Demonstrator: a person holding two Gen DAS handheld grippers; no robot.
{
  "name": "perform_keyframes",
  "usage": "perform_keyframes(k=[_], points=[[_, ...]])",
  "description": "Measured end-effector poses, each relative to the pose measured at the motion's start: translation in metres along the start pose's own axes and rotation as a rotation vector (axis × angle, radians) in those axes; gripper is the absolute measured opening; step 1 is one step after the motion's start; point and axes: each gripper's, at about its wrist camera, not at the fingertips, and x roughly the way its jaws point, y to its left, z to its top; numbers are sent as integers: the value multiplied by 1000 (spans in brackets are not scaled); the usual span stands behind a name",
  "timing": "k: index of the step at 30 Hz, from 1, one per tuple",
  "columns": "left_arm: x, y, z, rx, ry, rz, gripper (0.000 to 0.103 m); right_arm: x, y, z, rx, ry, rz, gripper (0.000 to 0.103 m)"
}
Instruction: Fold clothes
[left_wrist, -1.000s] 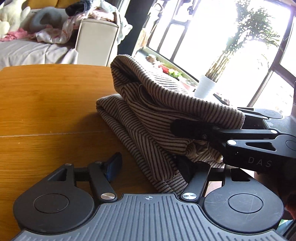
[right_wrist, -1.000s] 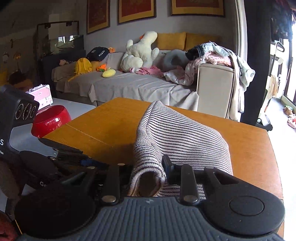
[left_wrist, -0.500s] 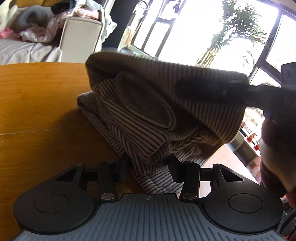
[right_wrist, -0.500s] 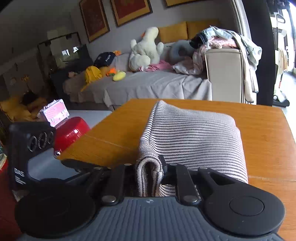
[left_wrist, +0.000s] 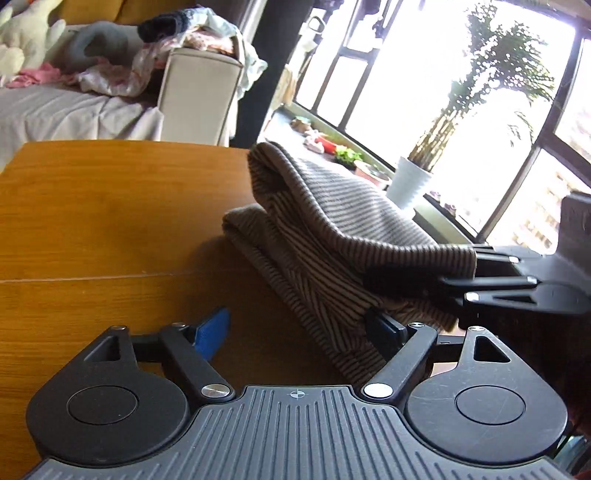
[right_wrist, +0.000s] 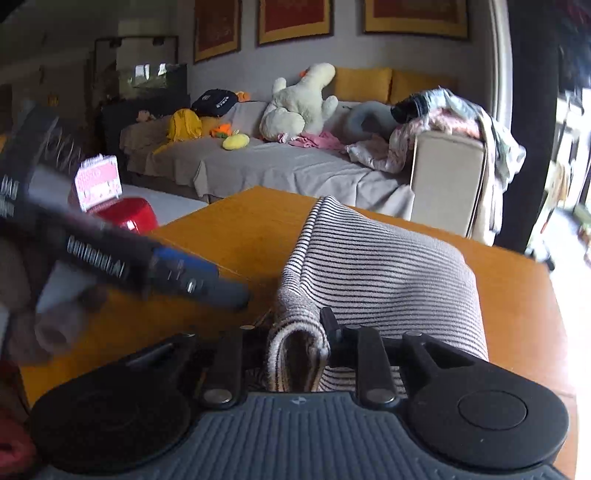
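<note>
In the left wrist view, the glossy orange-brown wooden table (left_wrist: 92, 229) fills the left half of the frame. At lower left the blue-padded finger of the left gripper (left_wrist: 299, 332) stands clear over bare wood. Its other finger lies against the near hem of the garment, so the jaws are spread wide and pinch nothing; they have just been opening, with only the edge of the cloth between them. The task's thing, a beige knit garment with thin dark stripes (left_wrist: 332, 236), sits at centre frame as a thick bundle already doubled over itself, its lower layers resting on the table. Its upper flap arches toward the right edge of the frame, where the right gripper (left_wrist: 424, 280) reaches in. In the right wrist view, the blurred left gripper crosses the left side of the frame, and at bottom centre the right gripper's two black fingers (right_wrist: 332, 325) press from both sides on a rolled fold of the striped cloth, a firm grip though its jaws have just eased slightly wider. Judging from this, the folding looks well advanced: the garment is a compact multi-layer packet, and what seems left is laying down the raised flap and squaring it.
</note>
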Motion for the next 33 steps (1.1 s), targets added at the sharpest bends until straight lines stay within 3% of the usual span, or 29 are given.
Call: perform_keyframes(k=[2,3,4,8,11,14,20,23,25,29,33], points=[[-7,0,13,-10,-48,25,83,0,24,-5,-109,-6,-41,41],[-9,-3,21,-9,-75,26,82,0,33,-7,-145,-7,-48,57],[-12,-6,29,-9,-102,28,81,1,40,-10,-172,-9,-60,65],[-6,-38,62,65,-172,-28,70,-1,55,-17,-245,-18,-88,68],[25,-59,79,117,-129,-81,66,-14,46,-16,-228,-25,-48,77],[65,-61,75,137,-39,-34,60,-39,22,-10,-140,-73,-3,102],[82,-43,63,125,-12,-4,60,-58,-46,1,163,-167,-87,103],[78,-39,62,126,-10,-8,61,-23,-69,-4,295,-14,-77,103],[77,-36,61,121,-11,-12,61,9,-58,-21,243,152,-113,103],[74,-31,58,115,-16,-22,61,12,-43,-31,209,119,-151,103],[72,-31,52,131,-31,-22,61,15,-54,-34,323,151,-113,103]])
